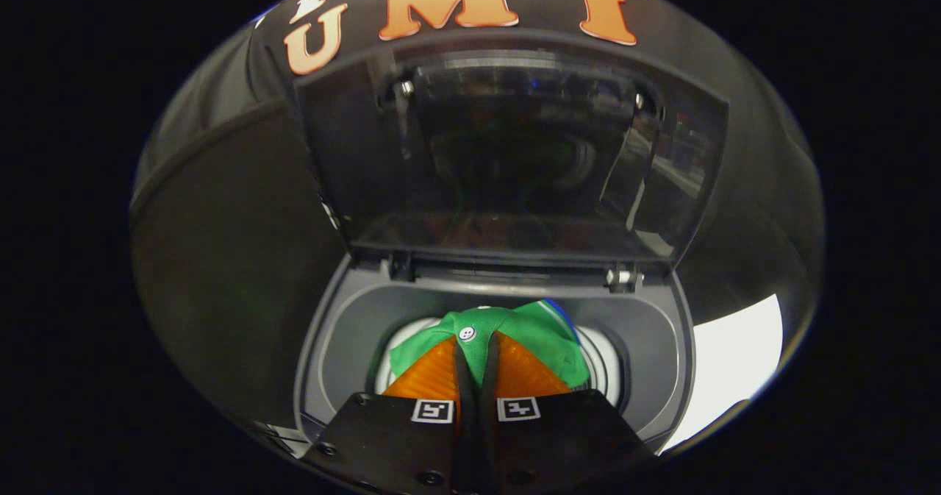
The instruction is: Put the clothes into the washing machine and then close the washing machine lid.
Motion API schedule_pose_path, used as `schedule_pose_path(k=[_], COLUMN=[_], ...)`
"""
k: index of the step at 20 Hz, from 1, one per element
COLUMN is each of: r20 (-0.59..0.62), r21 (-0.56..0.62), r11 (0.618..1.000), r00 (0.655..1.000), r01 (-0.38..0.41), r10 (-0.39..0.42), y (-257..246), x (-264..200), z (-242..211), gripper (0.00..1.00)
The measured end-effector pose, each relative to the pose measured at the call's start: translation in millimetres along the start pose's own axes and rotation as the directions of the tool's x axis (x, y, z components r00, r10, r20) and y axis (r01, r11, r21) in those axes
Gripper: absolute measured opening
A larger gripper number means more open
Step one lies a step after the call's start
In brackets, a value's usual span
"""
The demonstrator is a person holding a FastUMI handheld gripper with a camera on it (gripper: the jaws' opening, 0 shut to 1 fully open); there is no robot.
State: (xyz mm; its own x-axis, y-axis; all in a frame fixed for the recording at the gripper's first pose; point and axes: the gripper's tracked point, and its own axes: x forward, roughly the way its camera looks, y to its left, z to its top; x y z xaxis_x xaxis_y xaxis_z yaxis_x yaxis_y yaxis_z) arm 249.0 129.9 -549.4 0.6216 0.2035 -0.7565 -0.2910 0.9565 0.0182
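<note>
A green garment (540,337) with a white button hangs from my gripper (476,344), whose fingers are pressed together on a fold of its cloth. It is held over the round white drum opening (606,362) of the grey top-loading washing machine (353,333), directly below the fingers. The machine's dark see-through lid (514,149) stands upright behind the opening, hinged at the back rim. The lower part of the garment is hidden behind the fingers.
Black cloth walls (220,260) close in around the machine on the left and behind. A bright white surface (735,362) lies to the right of the machine. The lid's hinges (621,276) sit at the back corners of the opening.
</note>
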Motion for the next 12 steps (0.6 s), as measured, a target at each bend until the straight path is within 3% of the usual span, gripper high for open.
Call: schedule_pose_path(k=[3,9,12], r20=[-0.094,-0.117,-0.124], r21=[0.067,0.102,0.102], r11=[0.998,0.994,0.995], r00=[0.996,0.993,0.992], r01=[0.008,0.038,0.012], r10=[-0.002,-0.026,0.001], y=[0,-6,1], x=[16,30,30], z=[-24,-26,-28], gripper=[0.08,0.12,0.44])
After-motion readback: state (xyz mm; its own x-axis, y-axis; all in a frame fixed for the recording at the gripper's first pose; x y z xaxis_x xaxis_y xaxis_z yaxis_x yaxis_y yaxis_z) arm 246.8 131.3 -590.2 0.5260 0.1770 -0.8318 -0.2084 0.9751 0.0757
